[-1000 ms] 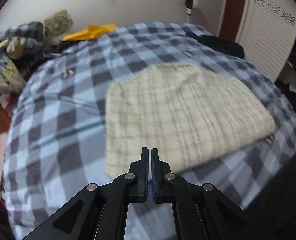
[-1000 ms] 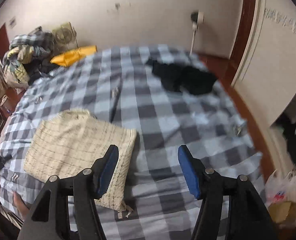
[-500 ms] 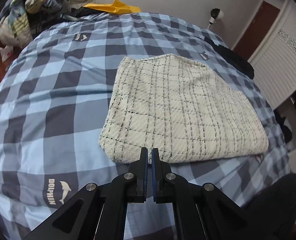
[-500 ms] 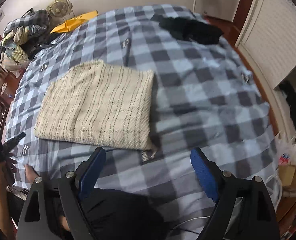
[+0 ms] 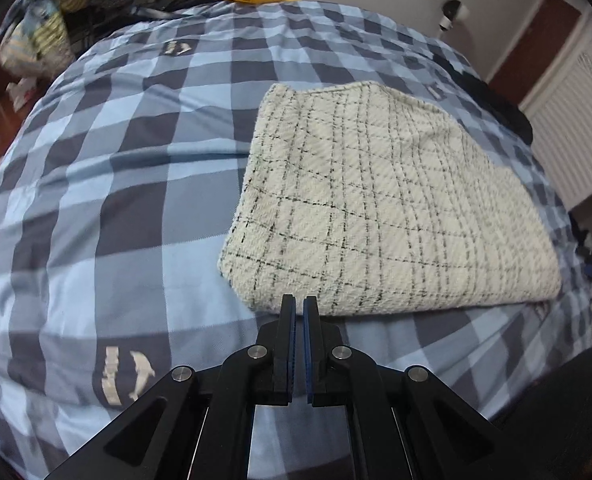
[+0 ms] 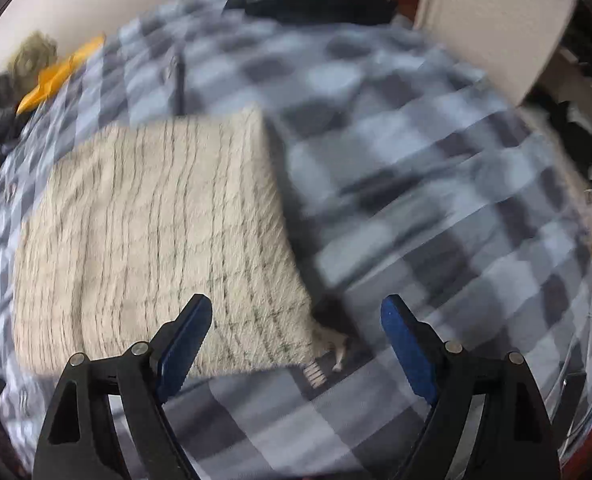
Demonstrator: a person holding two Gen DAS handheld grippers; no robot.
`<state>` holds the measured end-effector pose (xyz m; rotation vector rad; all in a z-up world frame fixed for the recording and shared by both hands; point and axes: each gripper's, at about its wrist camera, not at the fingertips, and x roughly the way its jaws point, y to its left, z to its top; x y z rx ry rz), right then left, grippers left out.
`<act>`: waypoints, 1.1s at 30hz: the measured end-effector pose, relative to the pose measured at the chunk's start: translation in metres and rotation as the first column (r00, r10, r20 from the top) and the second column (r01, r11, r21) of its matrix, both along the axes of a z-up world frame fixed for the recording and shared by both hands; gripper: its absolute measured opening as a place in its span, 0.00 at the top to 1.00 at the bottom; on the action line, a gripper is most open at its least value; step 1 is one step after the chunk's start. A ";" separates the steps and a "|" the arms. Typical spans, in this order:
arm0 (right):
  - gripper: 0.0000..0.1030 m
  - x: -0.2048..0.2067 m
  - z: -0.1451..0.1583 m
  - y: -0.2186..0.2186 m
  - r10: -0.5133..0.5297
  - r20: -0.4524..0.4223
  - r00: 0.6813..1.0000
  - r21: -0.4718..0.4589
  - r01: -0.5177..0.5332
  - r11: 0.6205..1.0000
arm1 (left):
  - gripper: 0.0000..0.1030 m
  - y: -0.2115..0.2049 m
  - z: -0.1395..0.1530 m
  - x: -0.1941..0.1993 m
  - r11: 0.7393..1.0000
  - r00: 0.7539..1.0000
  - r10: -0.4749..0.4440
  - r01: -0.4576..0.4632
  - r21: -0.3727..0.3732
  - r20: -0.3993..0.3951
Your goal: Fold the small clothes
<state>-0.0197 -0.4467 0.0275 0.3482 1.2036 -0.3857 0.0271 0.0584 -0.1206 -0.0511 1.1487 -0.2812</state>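
Lighting is soft, even indoor light with no glare; its source is not identifiable. Left wrist view: mostly sharp on the cream checked garment (image 5: 384, 208), slight softness toward the frame edges beyond it. A thin shadow lies along the garment's near fold. Right wrist view: heavy motion blur throughout; the garment (image 6: 156, 240) smears, the checked bedcover (image 6: 436, 200) right of it worse. Both views show strong fisheye curvature and dark corner vignetting.
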 end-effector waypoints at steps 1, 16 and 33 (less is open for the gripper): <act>0.18 0.000 0.000 -0.002 -0.010 0.006 1.000 0.010 0.009 1.000 | 0.98 -0.002 -0.004 0.003 1.000 1.000 -0.014 0.014 0.013 -0.007; 0.18 -0.009 -0.030 -0.036 0.314 -0.041 0.949 0.192 -0.301 0.934 | 0.98 0.003 -0.069 0.056 0.994 0.975 -0.066 0.047 -0.096 -0.213; 0.18 0.004 -0.072 -0.019 0.409 -0.067 0.910 0.355 -0.361 0.862 | 0.98 0.046 -0.058 0.069 0.968 0.964 0.124 -0.169 -0.184 -0.233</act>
